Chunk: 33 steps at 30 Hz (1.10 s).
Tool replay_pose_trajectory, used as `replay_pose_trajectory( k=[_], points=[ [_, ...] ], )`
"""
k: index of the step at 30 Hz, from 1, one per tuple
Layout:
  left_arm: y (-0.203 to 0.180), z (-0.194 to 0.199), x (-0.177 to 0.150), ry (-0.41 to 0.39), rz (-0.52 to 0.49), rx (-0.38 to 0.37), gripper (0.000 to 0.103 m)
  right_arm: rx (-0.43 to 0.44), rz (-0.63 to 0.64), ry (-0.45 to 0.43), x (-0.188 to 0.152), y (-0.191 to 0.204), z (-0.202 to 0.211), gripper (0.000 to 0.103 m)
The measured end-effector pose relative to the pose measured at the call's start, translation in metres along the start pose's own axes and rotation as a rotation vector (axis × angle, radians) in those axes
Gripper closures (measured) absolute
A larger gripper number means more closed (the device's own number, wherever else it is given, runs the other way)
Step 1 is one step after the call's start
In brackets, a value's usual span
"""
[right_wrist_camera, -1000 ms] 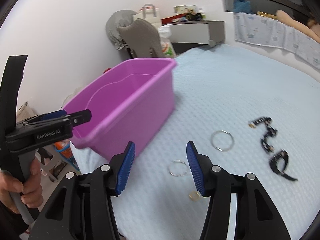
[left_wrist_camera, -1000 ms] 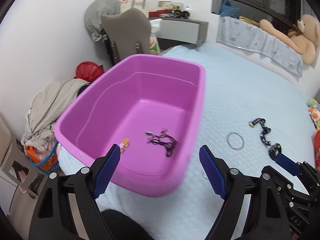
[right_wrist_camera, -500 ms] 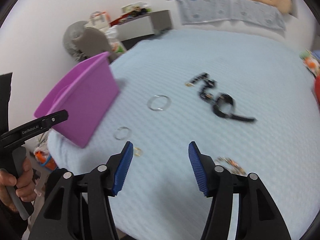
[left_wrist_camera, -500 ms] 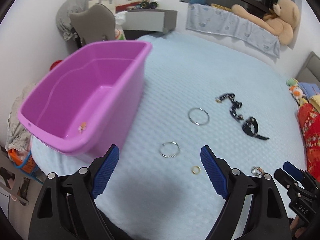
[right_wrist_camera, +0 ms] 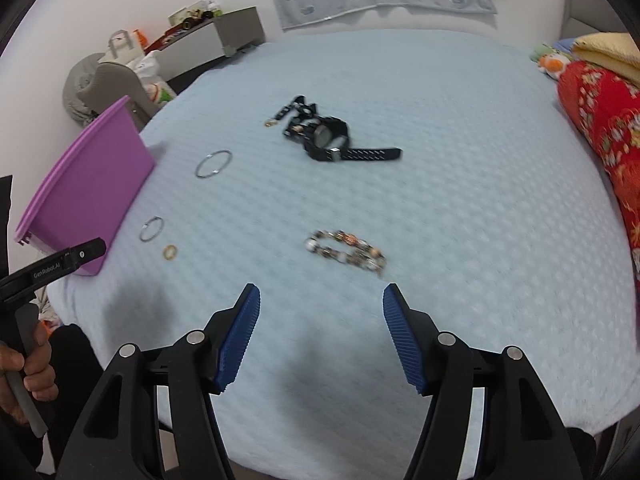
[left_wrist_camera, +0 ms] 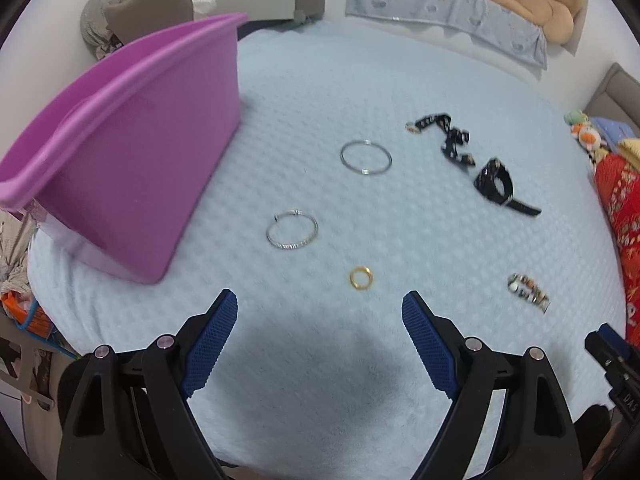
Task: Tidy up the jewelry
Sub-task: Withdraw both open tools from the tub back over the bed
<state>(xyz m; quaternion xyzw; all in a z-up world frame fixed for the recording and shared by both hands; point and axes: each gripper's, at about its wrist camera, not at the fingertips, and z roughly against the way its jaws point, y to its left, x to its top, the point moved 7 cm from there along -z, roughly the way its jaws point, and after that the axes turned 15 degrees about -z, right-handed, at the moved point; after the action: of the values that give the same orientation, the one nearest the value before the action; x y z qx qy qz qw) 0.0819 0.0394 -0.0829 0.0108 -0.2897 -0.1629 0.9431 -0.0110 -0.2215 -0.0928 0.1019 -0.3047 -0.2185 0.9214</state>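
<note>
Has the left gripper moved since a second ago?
Yes. The left gripper has swung right, away from the purple bin; its open fingers now frame the gold ring on the bed.

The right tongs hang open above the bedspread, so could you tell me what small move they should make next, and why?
Probably ease the right tongs forward and down over the beaded bracelet. They are open and empty, and the bracelet lies loose on the bedspread just ahead of them, nearer than the watch.
</note>
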Motion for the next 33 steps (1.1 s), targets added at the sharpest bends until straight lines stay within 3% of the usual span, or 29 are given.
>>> replay_pose_trajectory(
  k=[14,33],
  points=[
    [-0.001,-0.051,-0.025,0.054,0.019,0.007,0.019,-0.055,0.026,0.017,-0.009,-0.022,-0.045,0.038],
    [-0.023,-0.102,-0.004,0.055,-0.025,0.008,0.019,-0.082,0.117,0.026,0.011,-0.019,-0.1,0.038]
  ],
)
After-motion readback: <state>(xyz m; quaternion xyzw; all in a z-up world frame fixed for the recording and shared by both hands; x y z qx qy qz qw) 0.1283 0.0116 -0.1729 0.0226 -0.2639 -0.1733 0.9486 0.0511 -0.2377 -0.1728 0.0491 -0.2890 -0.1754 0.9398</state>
